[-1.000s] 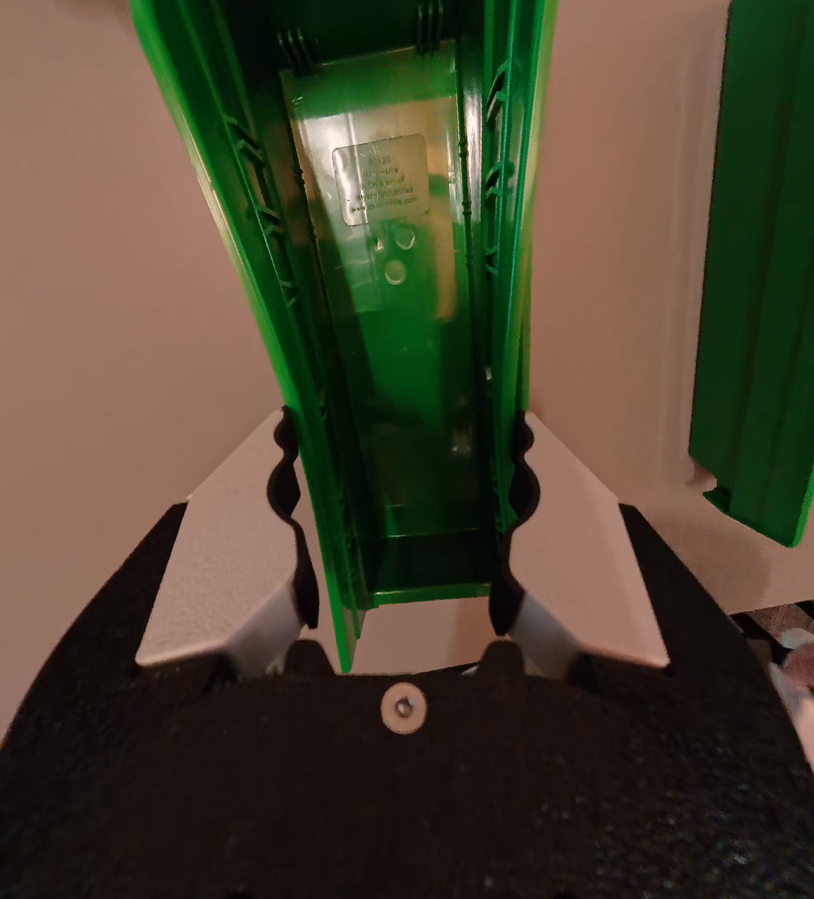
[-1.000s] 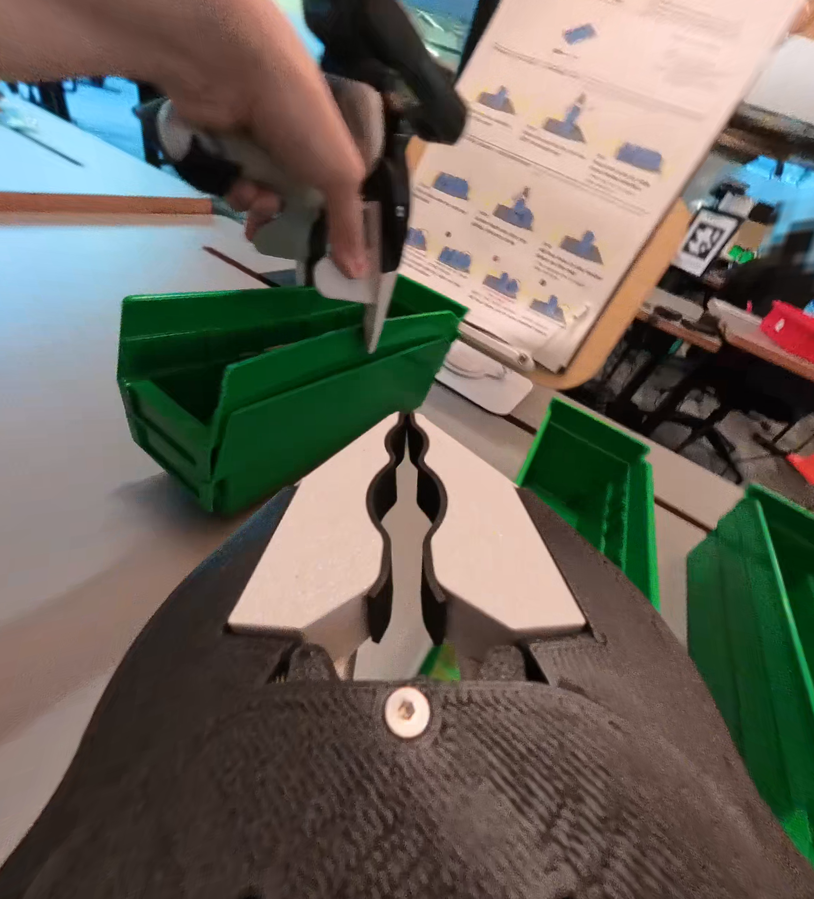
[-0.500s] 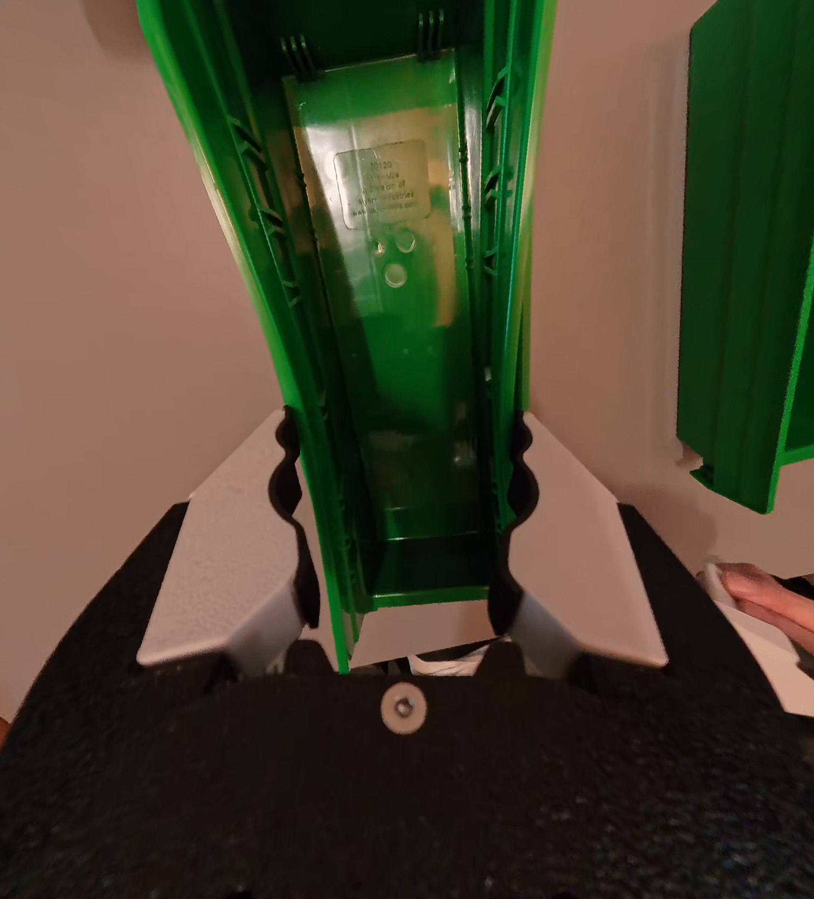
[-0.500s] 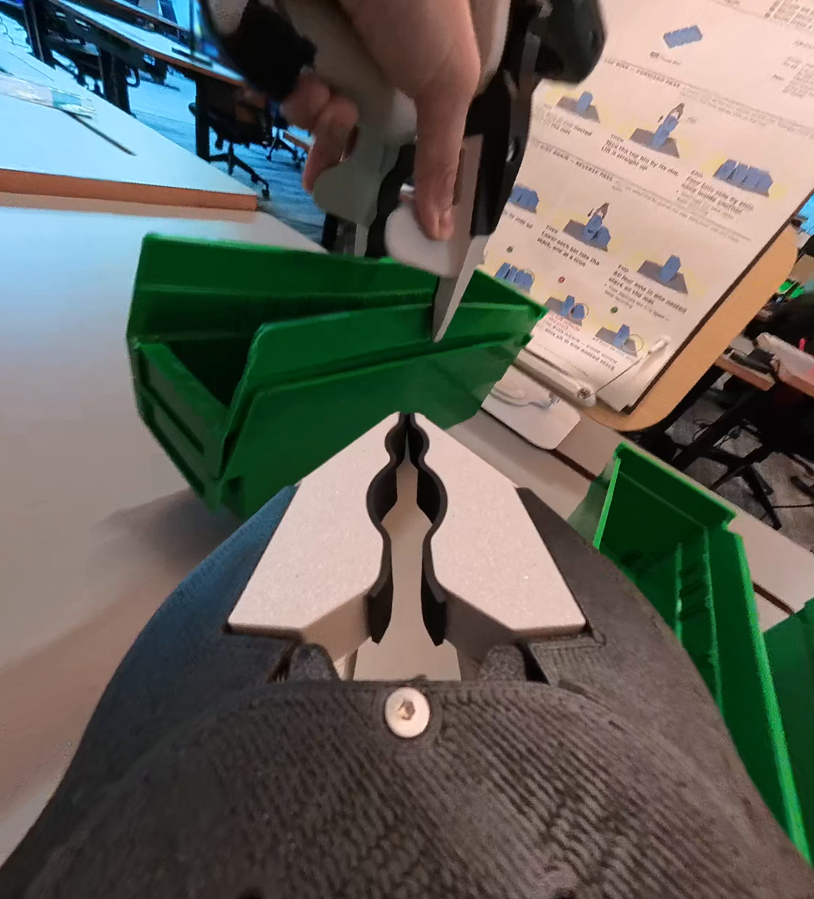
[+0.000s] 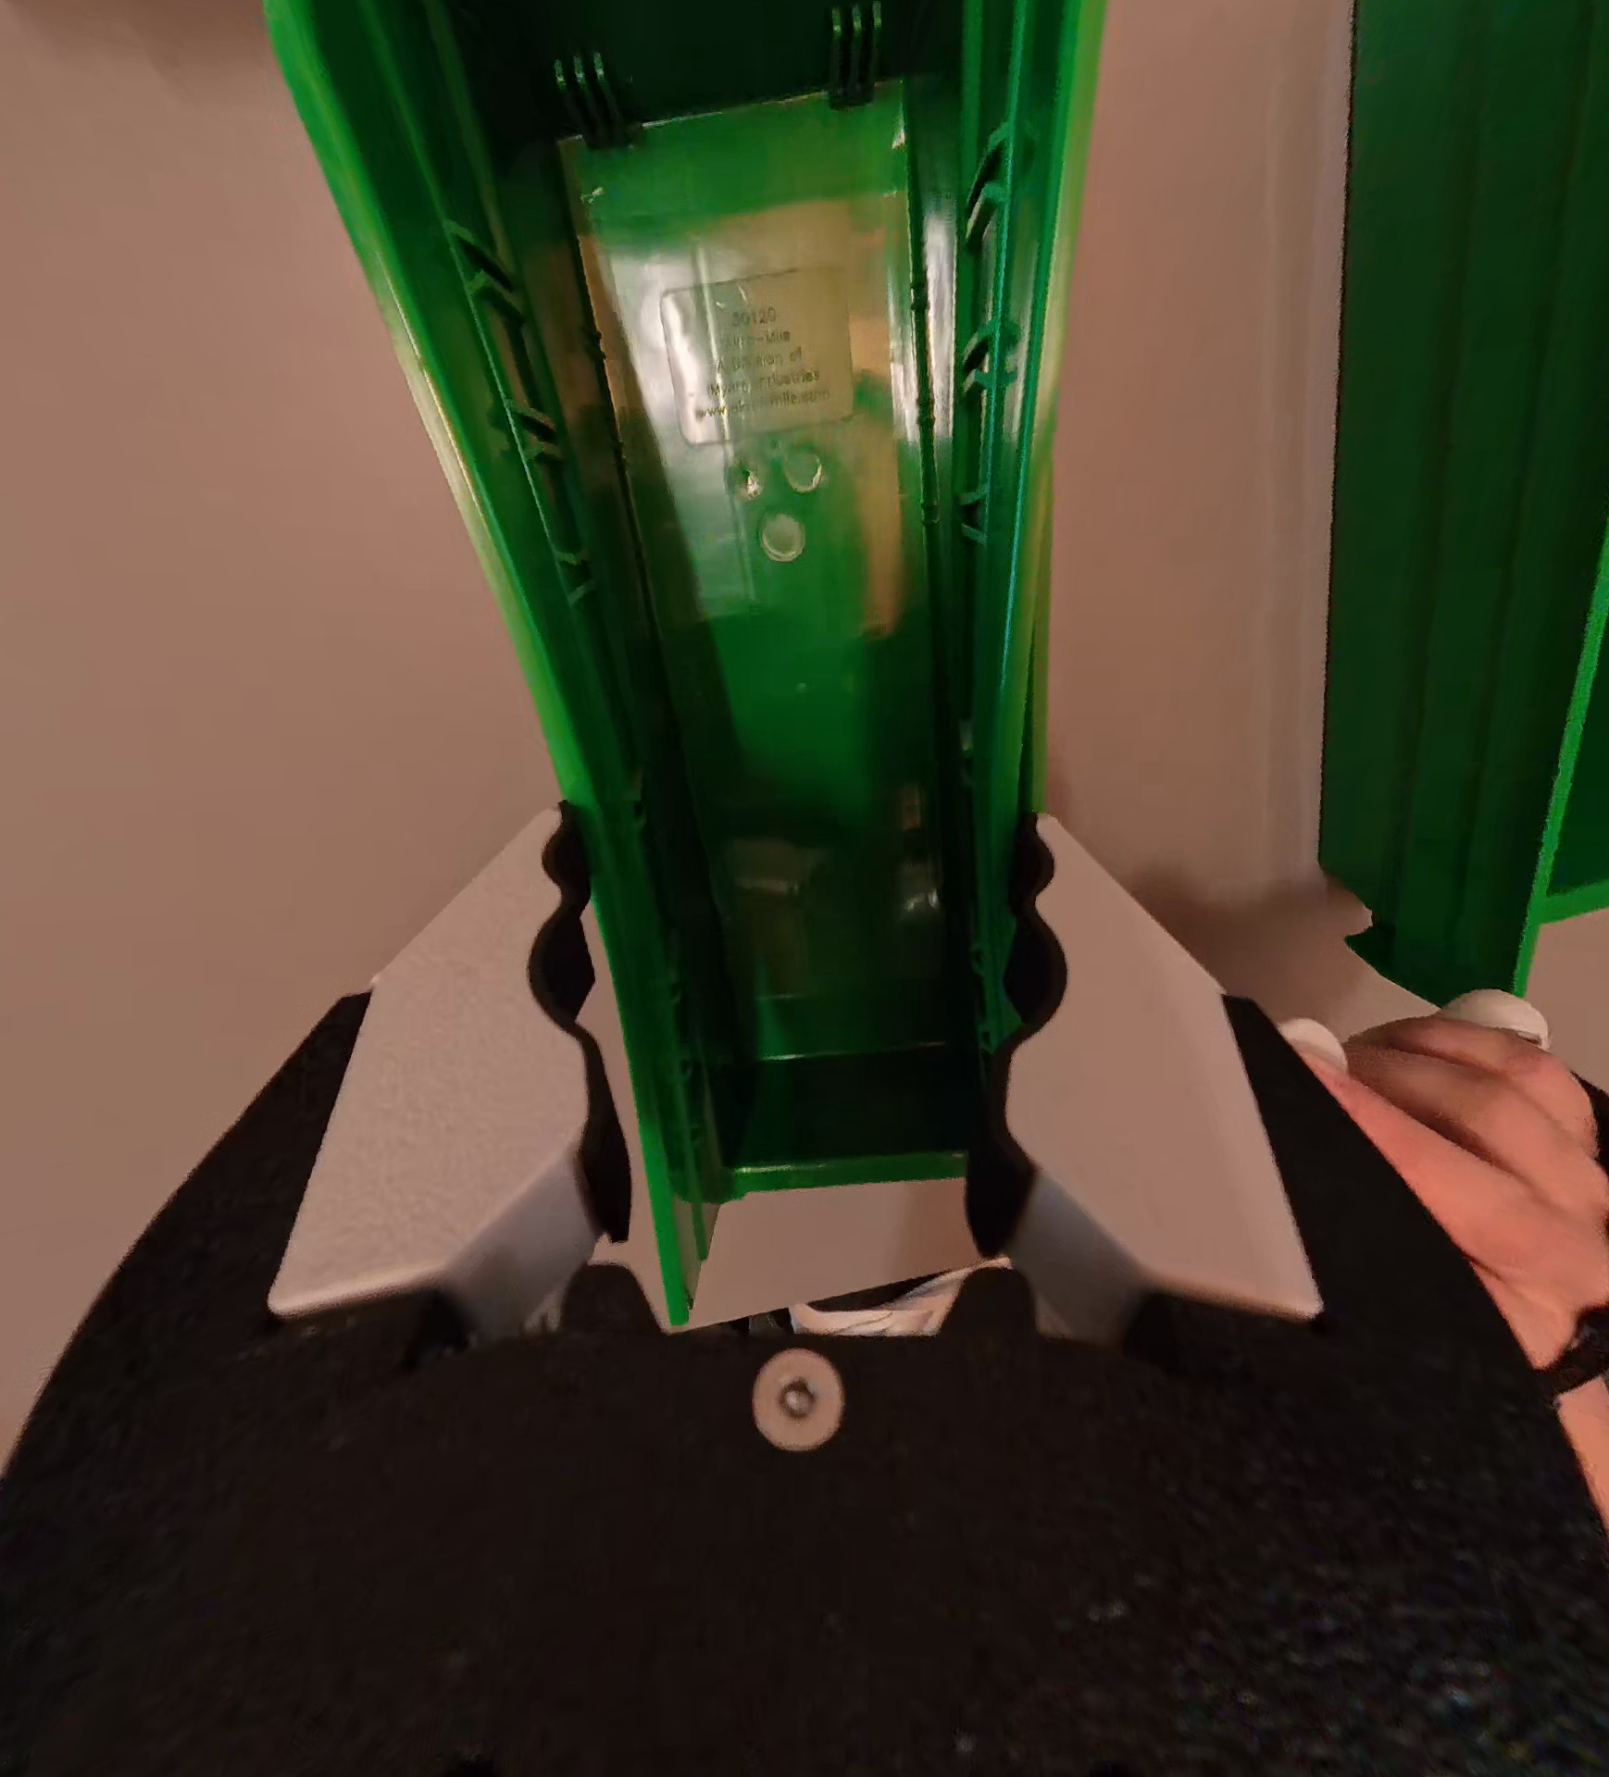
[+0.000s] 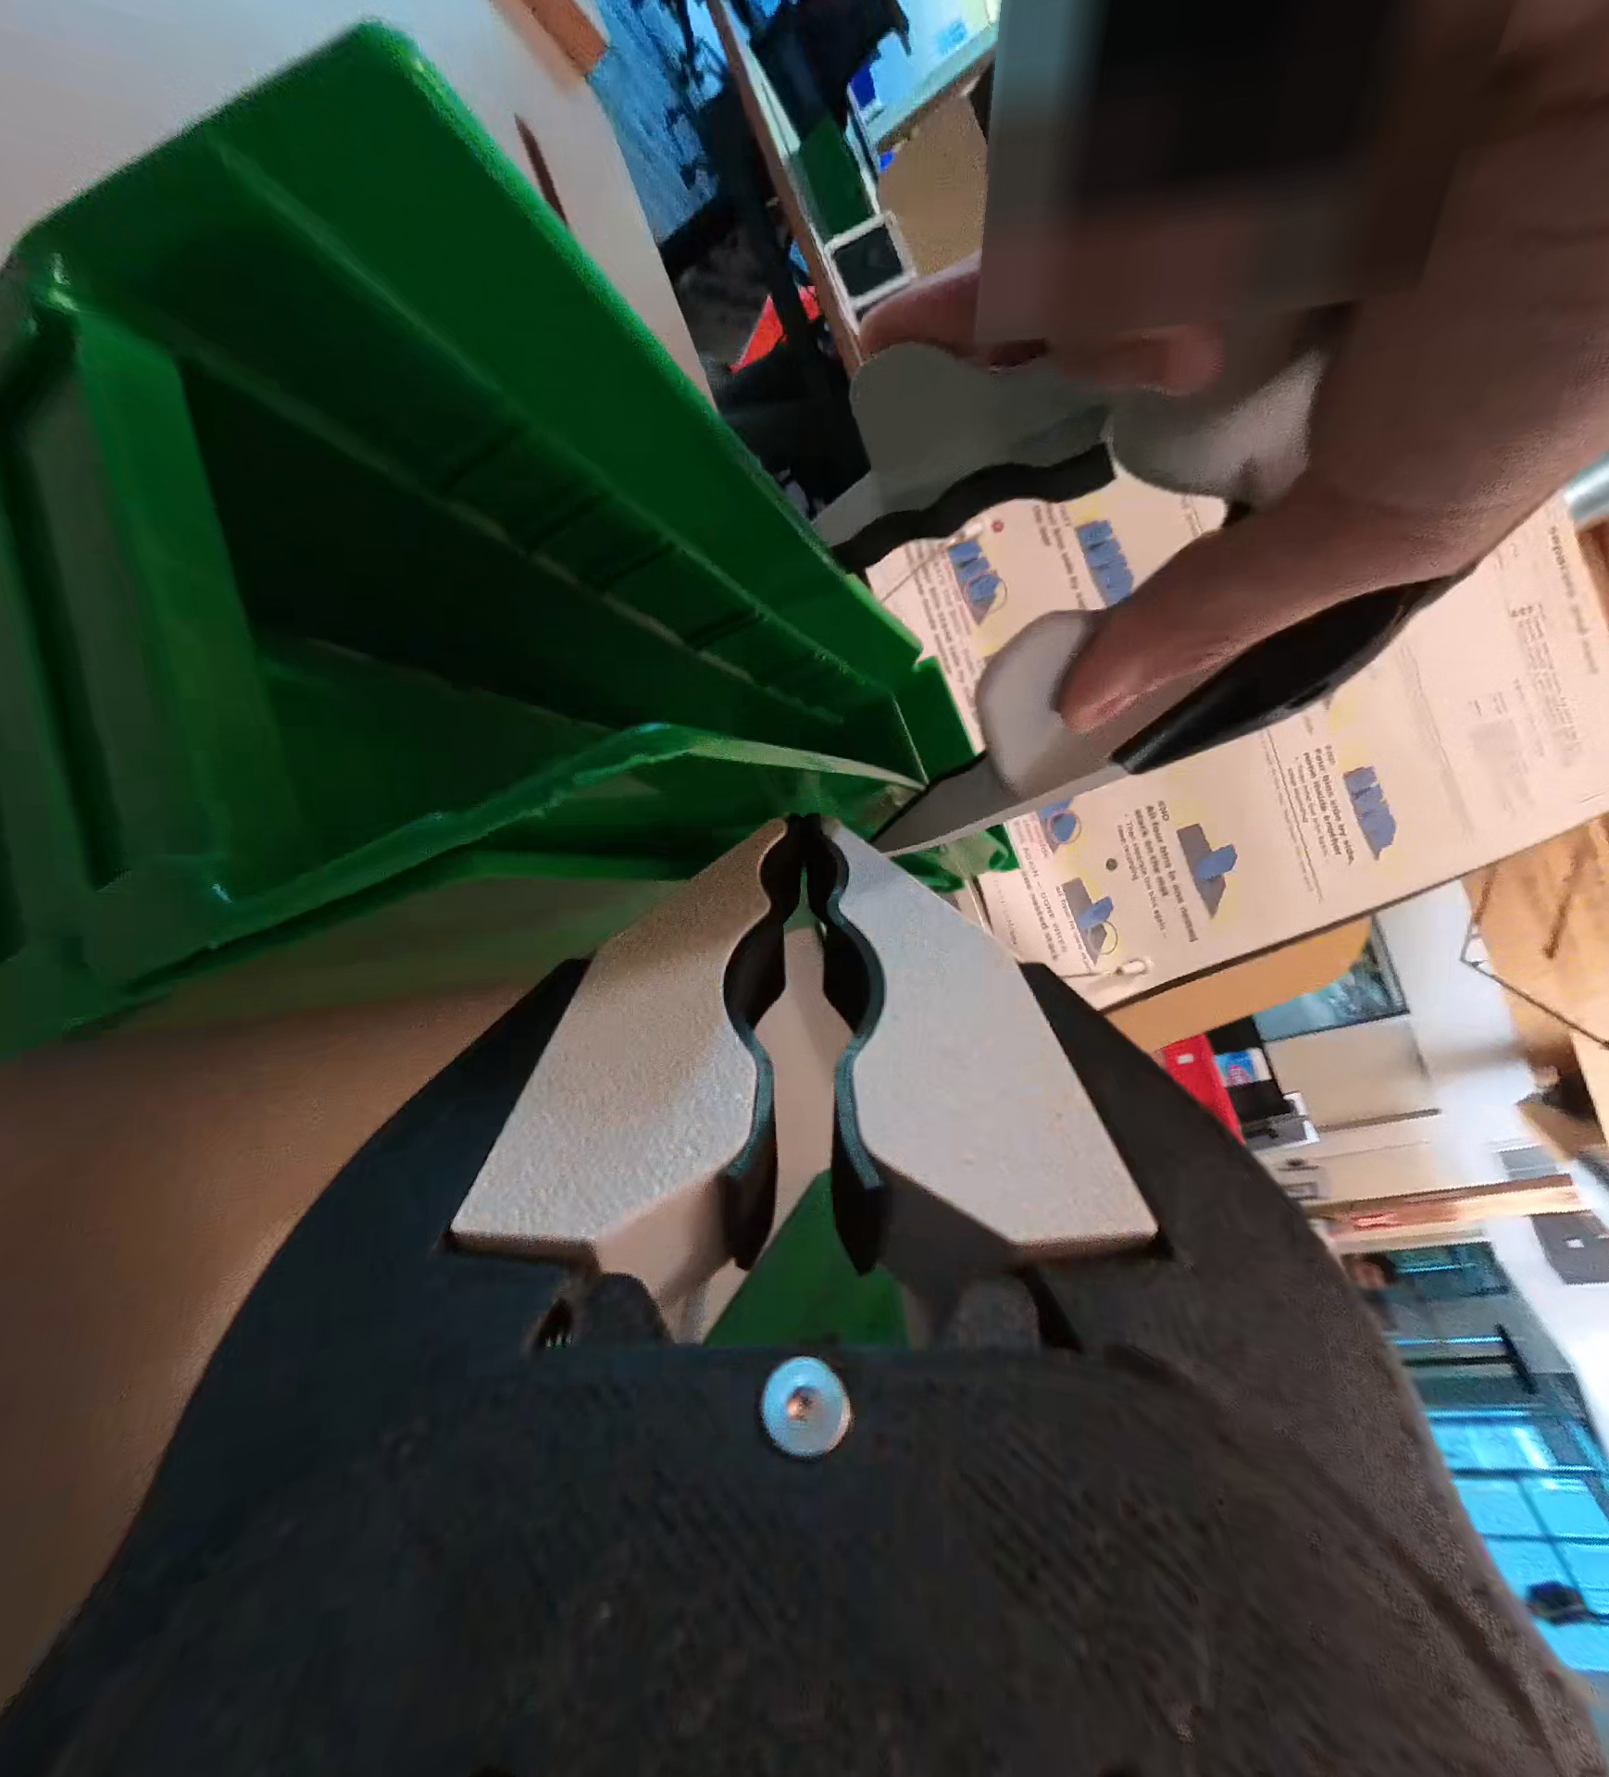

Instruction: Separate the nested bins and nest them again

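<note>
Two green bins sit nested (image 5: 781,673) on the pale table (image 5: 156,577). My left gripper (image 5: 796,913) is shut across the near end of the nested bins, one finger on each outer side wall. In the right wrist view the nested bins (image 6: 349,625) fill the left, and the left gripper (image 6: 863,692) clamps their end, held by a hand (image 6: 1359,337). My right gripper (image 6: 805,837) is shut with nothing seen between its tips, which sit right at the bins' rim beside the left gripper's lower finger (image 6: 974,798).
Another green bin (image 5: 1503,481) lies on the table to the right in the left wrist view, with the hand holding my right gripper (image 5: 1474,1154) below it. A board with a pictured sheet (image 6: 1262,769) stands behind the bins. A green bin surface (image 6: 810,1269) shows under my right gripper.
My right gripper has rolled sideways and moved in close to the bins' end, next to the left gripper. The left gripper keeps its hold. The right hand has come into the left wrist view.
</note>
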Demonstrator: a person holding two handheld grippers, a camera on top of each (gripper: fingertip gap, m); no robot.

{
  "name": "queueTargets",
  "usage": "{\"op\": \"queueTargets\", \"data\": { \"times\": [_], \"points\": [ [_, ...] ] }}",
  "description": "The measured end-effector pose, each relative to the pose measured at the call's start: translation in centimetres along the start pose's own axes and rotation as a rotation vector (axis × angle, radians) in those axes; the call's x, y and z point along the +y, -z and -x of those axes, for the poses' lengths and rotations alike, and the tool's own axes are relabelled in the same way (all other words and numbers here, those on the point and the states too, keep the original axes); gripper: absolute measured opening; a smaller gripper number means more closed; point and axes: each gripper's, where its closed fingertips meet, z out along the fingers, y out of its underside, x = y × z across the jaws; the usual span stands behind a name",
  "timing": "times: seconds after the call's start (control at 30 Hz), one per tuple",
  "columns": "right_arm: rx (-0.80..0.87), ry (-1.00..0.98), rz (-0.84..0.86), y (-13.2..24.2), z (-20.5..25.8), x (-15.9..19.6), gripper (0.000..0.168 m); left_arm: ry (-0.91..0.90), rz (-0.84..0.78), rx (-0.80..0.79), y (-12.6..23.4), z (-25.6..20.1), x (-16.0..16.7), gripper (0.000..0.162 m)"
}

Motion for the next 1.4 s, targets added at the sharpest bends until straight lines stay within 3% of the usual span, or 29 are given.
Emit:
{"op": "queueTargets", "data": {
  "times": [0.2, 0.4, 1.0, 1.17, 1.4],
  "points": [
    [-0.055, 0.075, 0.034, -0.5, 1.7, 0.5, 0.000, -0.003, 0.031, -0.021, -1.0, 0.6, 0.5, 0.086],
    [-0.093, 0.006, 0.031, -0.8, 2.6, 0.5, 0.000, -0.027, 0.059, -0.075, -1.4, 1.0, 0.7, 0.085],
    [-0.158, -0.117, 0.016, -0.9, 3.0, 0.1, 0.000, -0.061, 0.124, -0.115, 1.1, 1.3, 1.8, 0.087],
    [-0.158, -0.136, 0.011, -0.9, 3.0, 0.1, 0.000, -0.066, 0.100, -0.125, 2.7, 1.2, 1.5, 0.088],
    [-0.118, -0.193, 0.006, 0.7, 1.6, 0.3, 0.000, -0.061, 0.016, -0.091, 8.1, 2.3, 0.4, 0.088]
  ]
}}
